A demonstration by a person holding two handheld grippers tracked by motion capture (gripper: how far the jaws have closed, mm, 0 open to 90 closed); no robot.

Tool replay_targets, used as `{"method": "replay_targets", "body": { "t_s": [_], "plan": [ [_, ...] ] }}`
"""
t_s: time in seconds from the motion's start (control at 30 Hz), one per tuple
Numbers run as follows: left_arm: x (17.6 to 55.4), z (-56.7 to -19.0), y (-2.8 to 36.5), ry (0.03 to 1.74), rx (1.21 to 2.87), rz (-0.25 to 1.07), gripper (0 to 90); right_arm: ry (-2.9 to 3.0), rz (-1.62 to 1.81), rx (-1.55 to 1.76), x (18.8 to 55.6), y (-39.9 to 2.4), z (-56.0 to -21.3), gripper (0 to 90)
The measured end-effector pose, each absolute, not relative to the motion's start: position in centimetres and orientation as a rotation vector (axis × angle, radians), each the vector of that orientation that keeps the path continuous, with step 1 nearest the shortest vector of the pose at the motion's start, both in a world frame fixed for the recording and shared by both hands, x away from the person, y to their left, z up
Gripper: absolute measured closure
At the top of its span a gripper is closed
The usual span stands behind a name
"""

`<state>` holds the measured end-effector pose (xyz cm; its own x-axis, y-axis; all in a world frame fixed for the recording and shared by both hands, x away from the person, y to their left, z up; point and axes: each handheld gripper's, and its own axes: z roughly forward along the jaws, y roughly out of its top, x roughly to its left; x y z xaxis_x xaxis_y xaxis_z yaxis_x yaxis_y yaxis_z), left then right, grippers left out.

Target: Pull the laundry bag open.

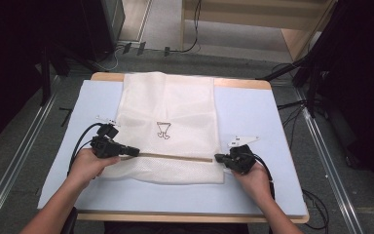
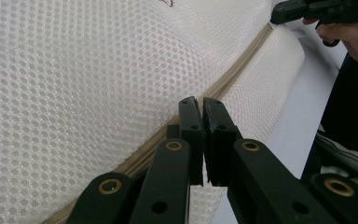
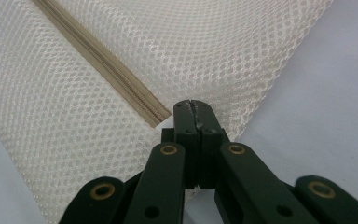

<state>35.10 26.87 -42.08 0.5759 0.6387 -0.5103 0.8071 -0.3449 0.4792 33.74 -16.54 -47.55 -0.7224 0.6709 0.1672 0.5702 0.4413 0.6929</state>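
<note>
Where grippers pinch, honeycomb mesh bag (image 1: 168, 131), beige zipper (image 1: 175, 157)

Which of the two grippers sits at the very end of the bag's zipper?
The right gripper: it pinches the mesh bag where the tan zipper stops. The left gripper sits farther along it.

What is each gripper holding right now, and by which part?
Right gripper is shut on the mesh bag, pinching the edge just past the zipper end. Left gripper is shut at the zipper line; whether it grips the pull cannot be told.
</note>
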Motion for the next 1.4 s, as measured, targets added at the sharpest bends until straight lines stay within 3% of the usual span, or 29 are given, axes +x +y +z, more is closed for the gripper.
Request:
{"method": "replay_targets", "body": {
  "t_s": [0.57,1.4],
  "plan": [
    [34.5,-41.9,30.1,1.187,2.036,-0.286,88.9,2.556,1.142,1.106,33.8,-16.5,-47.5,90.0],
    [34.1,-42.0,31.8,1.228,2.019,-0.279,88.9,2.578,1.14,1.11,34.1,-16.6,-47.4,90.0]
  ]
}}
